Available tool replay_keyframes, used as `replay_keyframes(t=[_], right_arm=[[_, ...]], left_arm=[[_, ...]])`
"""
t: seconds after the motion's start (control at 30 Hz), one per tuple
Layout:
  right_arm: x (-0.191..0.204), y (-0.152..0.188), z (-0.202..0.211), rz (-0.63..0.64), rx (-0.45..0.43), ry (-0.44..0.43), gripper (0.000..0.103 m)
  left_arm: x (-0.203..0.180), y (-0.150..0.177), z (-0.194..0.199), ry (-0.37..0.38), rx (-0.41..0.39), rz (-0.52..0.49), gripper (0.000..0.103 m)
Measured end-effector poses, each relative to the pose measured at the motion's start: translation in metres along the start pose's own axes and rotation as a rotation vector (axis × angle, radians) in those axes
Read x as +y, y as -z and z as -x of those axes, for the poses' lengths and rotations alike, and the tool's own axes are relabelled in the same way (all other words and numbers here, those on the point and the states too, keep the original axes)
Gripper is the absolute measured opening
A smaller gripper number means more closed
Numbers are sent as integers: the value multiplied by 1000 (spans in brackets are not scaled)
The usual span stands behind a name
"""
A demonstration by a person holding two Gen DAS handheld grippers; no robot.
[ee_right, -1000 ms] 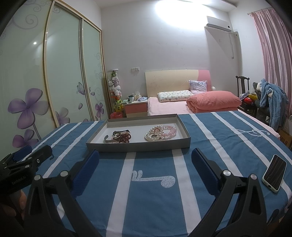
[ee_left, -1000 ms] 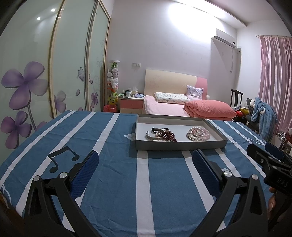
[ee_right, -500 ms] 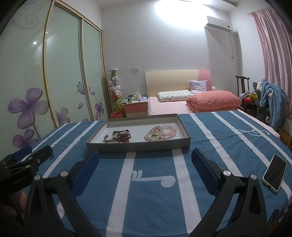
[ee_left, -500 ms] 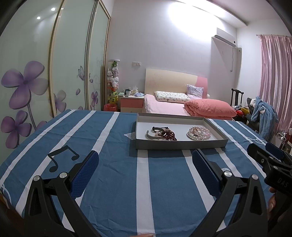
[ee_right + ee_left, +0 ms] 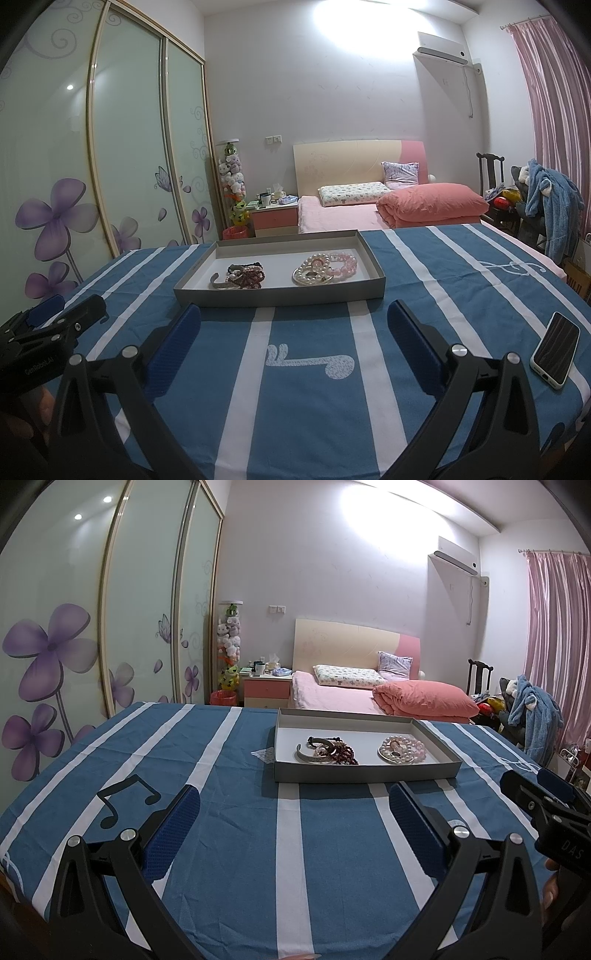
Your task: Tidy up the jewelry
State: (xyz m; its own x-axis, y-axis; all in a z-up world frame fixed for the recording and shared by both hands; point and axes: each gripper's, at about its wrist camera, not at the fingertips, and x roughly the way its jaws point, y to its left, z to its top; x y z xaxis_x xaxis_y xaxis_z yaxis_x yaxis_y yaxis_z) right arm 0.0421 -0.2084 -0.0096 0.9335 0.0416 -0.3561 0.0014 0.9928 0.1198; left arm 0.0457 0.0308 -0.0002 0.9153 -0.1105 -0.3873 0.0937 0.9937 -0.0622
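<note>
Looking along the left gripper [image 5: 295,819], its fingers stand wide apart and empty above the striped tablecloth [image 5: 229,849]; the grey tray [image 5: 364,773] lies toward the far edge, holding a tangled heap of bangles and dark beads [image 5: 327,751] and a pearl pile [image 5: 402,750], well apart. From the right gripper [image 5: 293,338], likewise spread wide and empty, both heaps still sit unsorted; a phone [image 5: 556,349] rests near the right edge. Sorting looks not yet begun
</note>
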Motion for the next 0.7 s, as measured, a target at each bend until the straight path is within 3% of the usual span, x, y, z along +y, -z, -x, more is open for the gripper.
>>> replay_keyframes(t=[0.7], right_arm=[[0,0,0,-1,2,0,99]], left_arm=[[0,-1,0,0,1,-1,101]])
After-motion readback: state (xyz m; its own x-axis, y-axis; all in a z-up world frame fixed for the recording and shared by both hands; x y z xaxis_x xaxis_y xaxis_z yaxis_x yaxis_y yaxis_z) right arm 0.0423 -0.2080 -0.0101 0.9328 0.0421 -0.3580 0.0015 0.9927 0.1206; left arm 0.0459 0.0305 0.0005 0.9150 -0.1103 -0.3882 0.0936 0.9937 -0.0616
